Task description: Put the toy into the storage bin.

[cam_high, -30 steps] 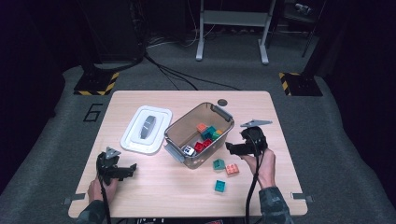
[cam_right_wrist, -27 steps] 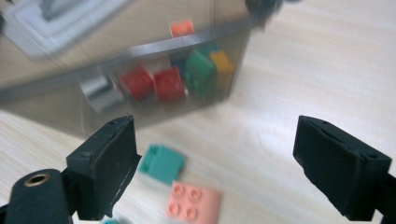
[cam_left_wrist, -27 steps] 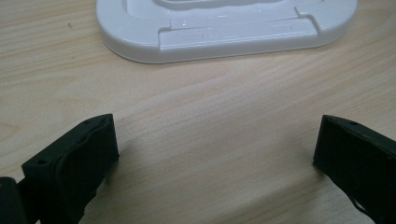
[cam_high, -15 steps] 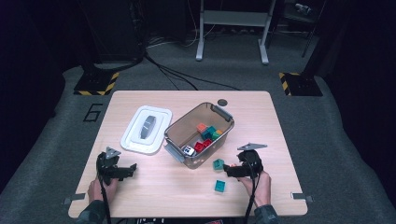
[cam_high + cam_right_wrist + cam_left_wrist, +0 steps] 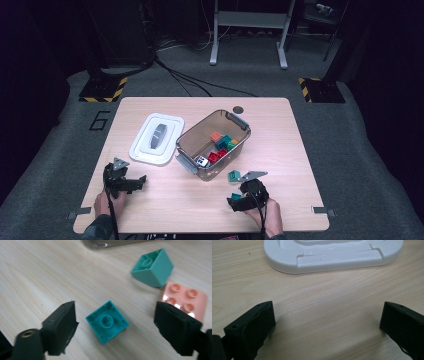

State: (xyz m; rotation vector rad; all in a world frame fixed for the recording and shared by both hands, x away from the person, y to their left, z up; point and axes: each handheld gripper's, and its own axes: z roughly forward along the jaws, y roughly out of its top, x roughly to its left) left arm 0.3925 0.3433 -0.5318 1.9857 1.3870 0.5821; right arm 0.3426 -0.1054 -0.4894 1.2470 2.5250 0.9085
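Teal block point(image 5: 107, 321) lay hollow side up on the tabletop point(image 5: 45, 277) between the right gripper's point(image 5: 115, 327) wide-spread fingers, untouched, with a green block point(image 5: 152, 267) at one o'clock and a pink block point(image 5: 185, 296) at three; the left gripper's point(image 5: 327, 322) fingers stood wide, holding nothing.

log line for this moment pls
right tool: open, straddling teal block | left tool: open, idle near white lid | bin: part filled

Held low near the table's front edge, the person's black two-jaw left gripper point(image 5: 125, 182) and black two-jaw right gripper point(image 5: 239, 199) both stood with jaws spread wide, each gripped from behind by a hand point(image 5: 268, 220), well apart.
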